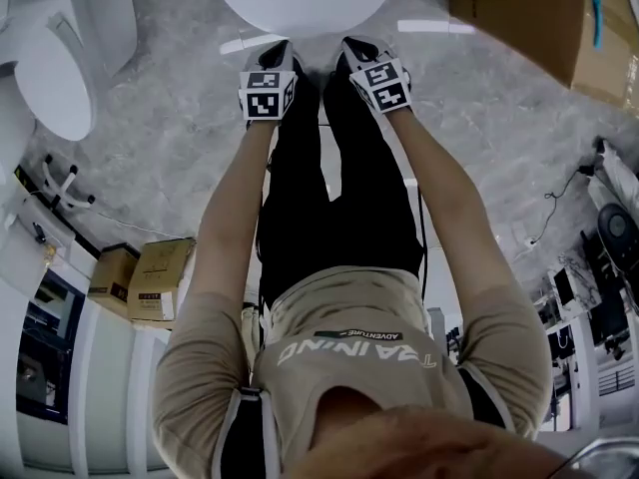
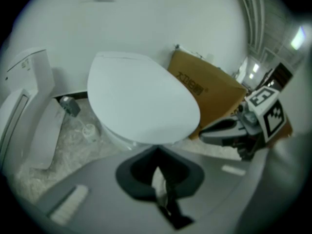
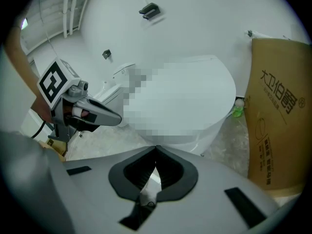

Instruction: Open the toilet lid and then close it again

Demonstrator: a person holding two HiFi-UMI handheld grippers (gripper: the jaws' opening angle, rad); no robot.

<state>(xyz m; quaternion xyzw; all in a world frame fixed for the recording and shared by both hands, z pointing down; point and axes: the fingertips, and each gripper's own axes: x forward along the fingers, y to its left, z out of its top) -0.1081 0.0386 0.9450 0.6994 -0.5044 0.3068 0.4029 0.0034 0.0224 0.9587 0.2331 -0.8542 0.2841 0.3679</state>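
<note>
The jaws of the left gripper (image 2: 156,149) are closed, tip against tip, with nothing between them. The jaws of the right gripper (image 3: 156,147) are closed in the same way and also hold nothing. Both pairs of tips point at the front edge of the toilet lid (image 2: 141,99) and stand just before it; if they touch it, I cannot tell. The lid is white, oval, and lies down flat on the toilet.

In the head view the two grippers are side by side at the near rim of the lid, the left one on the left, and the person's arms are stretched forward and down to them. Each gripper view also shows the other gripper, at its side and near.

To the right of the toilet a brown cardboard box (image 3: 278,116) leans against the white wall. To the left stands a second white toilet (image 1: 50,68), well apart. The floor (image 1: 180,138) is grey, with a marble pattern.
</note>
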